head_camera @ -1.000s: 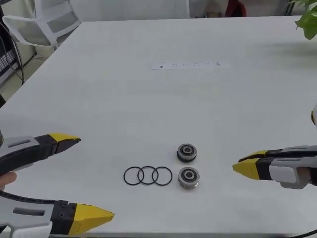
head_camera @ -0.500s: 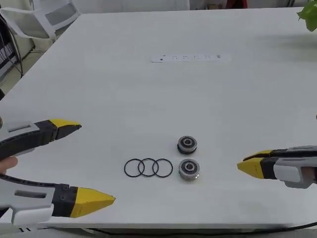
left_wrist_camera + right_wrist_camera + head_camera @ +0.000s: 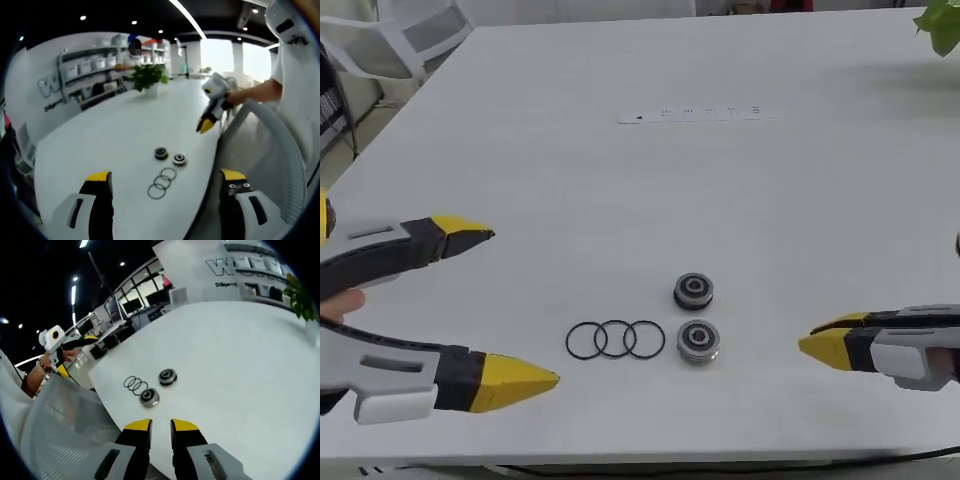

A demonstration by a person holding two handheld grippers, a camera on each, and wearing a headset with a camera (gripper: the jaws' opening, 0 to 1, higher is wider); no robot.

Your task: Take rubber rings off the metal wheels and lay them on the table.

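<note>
Three black rubber rings (image 3: 615, 340) lie in an overlapping row on the white table (image 3: 650, 200). Just right of them sit two metal wheels, one farther (image 3: 694, 291) and one nearer (image 3: 698, 340). My left gripper (image 3: 525, 307) hovers to the left of the rings, jaws wide open and empty. At the right, my right gripper (image 3: 805, 345) points at the wheels from a distance, its jaws together and holding nothing. The left gripper view has the rings (image 3: 161, 182), the wheels (image 3: 170, 157) and the right gripper (image 3: 206, 124). Ahead of the right gripper's jaws lie the rings (image 3: 135, 384) and wheels (image 3: 157, 387).
A thin white strip with small marks (image 3: 700, 113) lies across the far middle of the table. A white chair (image 3: 415, 35) stands at the far left corner and plant leaves (image 3: 942, 25) at the far right. The table's near edge runs just below both grippers.
The head camera has tilted, shifting the whole scene. The left gripper has crept a little forward over the table and the right one slightly back. Rings and wheels lie as before.
</note>
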